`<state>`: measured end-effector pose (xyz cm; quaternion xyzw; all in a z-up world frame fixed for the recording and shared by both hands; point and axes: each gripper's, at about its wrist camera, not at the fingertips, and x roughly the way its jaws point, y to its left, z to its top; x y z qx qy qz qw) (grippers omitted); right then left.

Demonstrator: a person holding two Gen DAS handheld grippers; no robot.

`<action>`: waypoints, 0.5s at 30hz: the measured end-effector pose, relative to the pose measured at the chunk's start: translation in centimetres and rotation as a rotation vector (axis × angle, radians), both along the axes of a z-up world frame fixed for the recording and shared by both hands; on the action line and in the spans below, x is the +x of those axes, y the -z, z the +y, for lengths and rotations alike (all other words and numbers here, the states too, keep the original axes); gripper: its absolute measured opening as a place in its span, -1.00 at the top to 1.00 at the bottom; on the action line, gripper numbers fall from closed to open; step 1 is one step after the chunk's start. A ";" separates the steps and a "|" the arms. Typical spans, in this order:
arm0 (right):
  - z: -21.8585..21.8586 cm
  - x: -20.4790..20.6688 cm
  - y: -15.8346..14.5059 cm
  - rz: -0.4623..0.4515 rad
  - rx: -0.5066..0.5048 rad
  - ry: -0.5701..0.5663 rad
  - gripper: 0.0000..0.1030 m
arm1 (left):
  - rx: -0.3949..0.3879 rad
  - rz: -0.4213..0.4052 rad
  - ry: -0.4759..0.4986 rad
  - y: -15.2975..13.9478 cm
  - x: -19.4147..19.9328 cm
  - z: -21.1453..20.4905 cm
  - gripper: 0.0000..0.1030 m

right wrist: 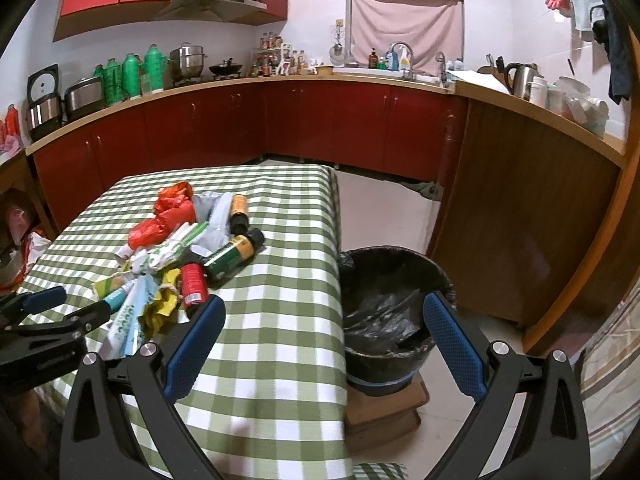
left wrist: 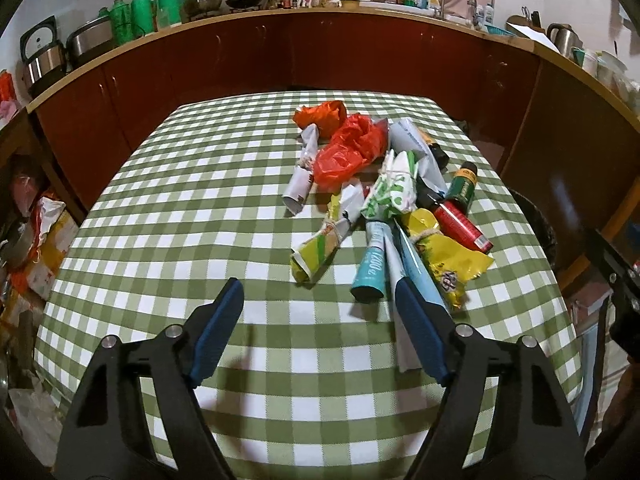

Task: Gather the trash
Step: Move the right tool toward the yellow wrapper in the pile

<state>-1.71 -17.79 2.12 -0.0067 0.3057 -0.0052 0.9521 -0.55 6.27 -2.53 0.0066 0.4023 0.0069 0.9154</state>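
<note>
A pile of trash lies on the green checked table (left wrist: 180, 220) (right wrist: 280, 300): red plastic bags (left wrist: 348, 152) (right wrist: 168, 208), a rolled white paper (left wrist: 300, 184), a teal tube (left wrist: 370, 270), a yellow wrapper (left wrist: 444, 260) (right wrist: 160, 308), a red can (left wrist: 462, 224) (right wrist: 192, 280) and a green bottle (left wrist: 462, 186) (right wrist: 232, 258). My left gripper (left wrist: 318, 286) (right wrist: 72, 306) is open just before the pile, its right finger beside a blue-white roll. My right gripper (right wrist: 324, 302) is open and empty, straddling the table's right edge above a black-lined bin (right wrist: 400, 254).
The bin stands on a cardboard box (right wrist: 384, 408) on the floor right of the table. Red kitchen cabinets (right wrist: 320, 128) ring the room, and a wooden cabinet (right wrist: 520, 220) stands at right. Bags and clutter (left wrist: 44, 240) lie on the floor at left.
</note>
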 end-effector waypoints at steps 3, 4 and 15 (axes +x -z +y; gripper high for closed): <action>0.7 0.1 0.0 -0.002 -0.006 -0.020 -0.87 | -0.001 -0.011 -0.013 -0.3 0.3 0.4 -0.48; 1.0 0.2 0.1 -0.001 -0.003 -0.029 -0.85 | 0.000 -0.016 -0.016 -0.4 0.3 0.6 -0.48; 5.1 1.0 0.5 0.036 0.026 -0.135 -0.19 | 0.063 -0.034 0.003 -0.4 0.5 2.9 -0.48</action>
